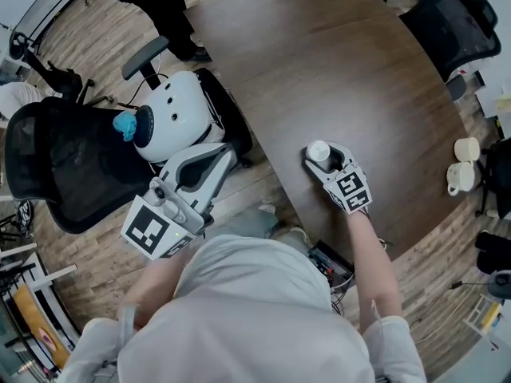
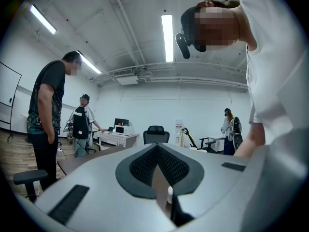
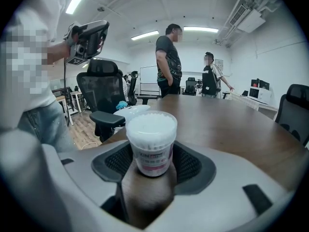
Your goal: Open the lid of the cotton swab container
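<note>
Right gripper (image 3: pixel 150 173) sat closest to my lens, its jaws clamped on the lower half of the cotton swab container (image 3: pixel 151 146), which stood upright on the table (image 3: pixel 231 124), close to the table's edge by the person, with its lid (image 3: pixel 151 122) on. I saw the left gripper (image 1: pixel 226 156) held in the air off the table, beyond that same edge, jaws pressed together with nothing between them.

A cotton swab container (image 1: pixel 318 151) stands upright on the brown table (image 1: pixel 335 62).

Bright ceiling strip lights (image 2: pixel 167 37), sharp frames, fisheye bending at edges
</note>
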